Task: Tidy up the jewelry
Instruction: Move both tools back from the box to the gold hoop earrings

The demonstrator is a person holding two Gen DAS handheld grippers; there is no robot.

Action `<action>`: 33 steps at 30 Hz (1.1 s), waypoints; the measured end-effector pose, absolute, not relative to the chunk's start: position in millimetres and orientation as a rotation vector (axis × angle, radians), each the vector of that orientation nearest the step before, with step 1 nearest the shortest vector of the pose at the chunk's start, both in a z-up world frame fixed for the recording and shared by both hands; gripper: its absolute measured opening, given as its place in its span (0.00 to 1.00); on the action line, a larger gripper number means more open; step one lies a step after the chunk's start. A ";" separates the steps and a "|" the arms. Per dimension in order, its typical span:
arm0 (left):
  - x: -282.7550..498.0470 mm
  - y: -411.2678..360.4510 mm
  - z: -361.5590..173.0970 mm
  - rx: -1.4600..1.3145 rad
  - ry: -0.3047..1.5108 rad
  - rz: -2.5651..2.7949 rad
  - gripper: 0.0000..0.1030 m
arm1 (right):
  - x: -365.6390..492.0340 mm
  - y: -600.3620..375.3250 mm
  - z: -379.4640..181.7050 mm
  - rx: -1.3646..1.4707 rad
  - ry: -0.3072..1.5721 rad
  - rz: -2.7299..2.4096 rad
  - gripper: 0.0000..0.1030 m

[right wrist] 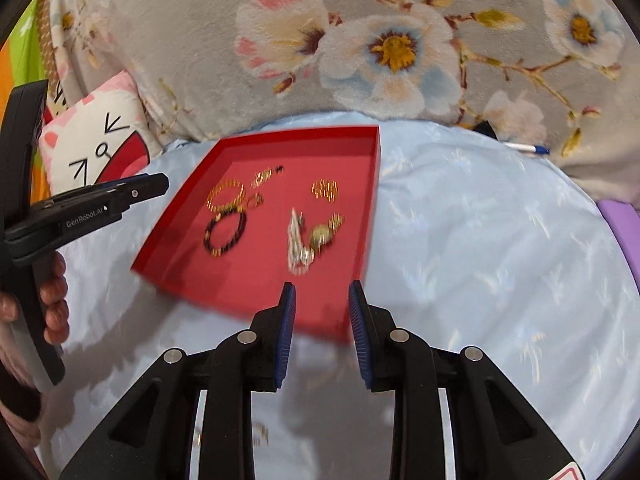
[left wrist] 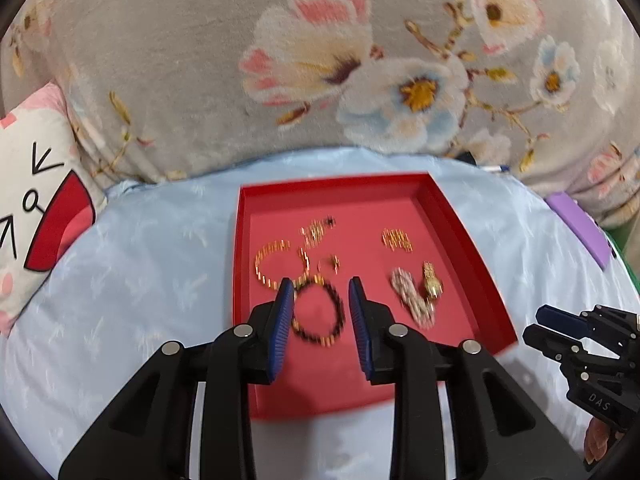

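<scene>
Left tongs released above beaded bracelet lying flat, right tongs released.

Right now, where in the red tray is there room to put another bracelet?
The tray is bare along its near edge, below the dark bracelet and the silver chain. The far strip is free too. The middle is crowded with gold pieces.

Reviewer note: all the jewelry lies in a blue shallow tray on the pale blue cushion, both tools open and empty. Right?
Not quite: the shallow tray is red, not blue, as the right wrist view shows. The rest holds: left tool and right tool are open and empty.
</scene>
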State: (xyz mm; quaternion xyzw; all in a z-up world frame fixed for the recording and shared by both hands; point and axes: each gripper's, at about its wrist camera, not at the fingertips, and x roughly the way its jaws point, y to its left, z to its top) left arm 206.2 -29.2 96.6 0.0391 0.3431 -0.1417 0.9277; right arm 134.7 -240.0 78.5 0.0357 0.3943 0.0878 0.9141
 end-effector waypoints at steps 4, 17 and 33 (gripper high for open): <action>165.6 -30.7 81.4 0.105 0.711 -0.295 0.34 | 100.9 -236.5 62.1 0.065 0.843 0.184 0.26; 91.0 -31.6 19.1 0.123 0.816 -0.310 0.38 | 69.2 -196.1 19.7 0.045 0.912 0.233 0.26; 72.1 -29.5 3.3 0.116 0.791 -0.323 0.47 | 76.8 -187.9 7.1 0.007 0.913 0.218 0.26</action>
